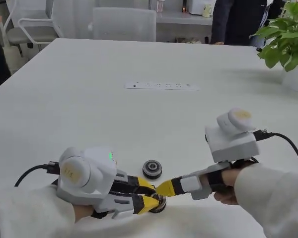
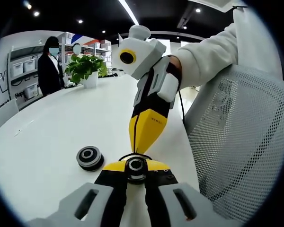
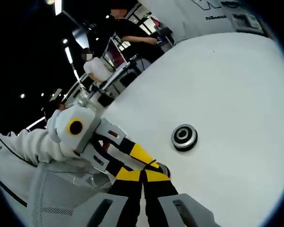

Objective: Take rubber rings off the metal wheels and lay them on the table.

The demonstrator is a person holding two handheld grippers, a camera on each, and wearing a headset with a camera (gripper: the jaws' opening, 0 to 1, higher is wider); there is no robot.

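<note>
Head view: high, facing forward and down over the table (image 1: 139, 59); left gripper view: low, close, facing the right gripper (image 2: 141, 151); right gripper view: rolled, close, facing the left gripper (image 3: 154, 166); all three share the loose wheel (image 1: 152, 169) and the held wheel (image 2: 136, 168).

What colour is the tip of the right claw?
Yellow at the right claw tip, black behind it. The left gripper view shows it best.

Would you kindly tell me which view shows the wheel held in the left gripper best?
The left gripper view: the held wheel faces the camera, hub plain, between the yellow fingers of the left gripper. In the head view the fingers hide most of it; in the right gripper view a sliver peeks past the fingers.
</note>
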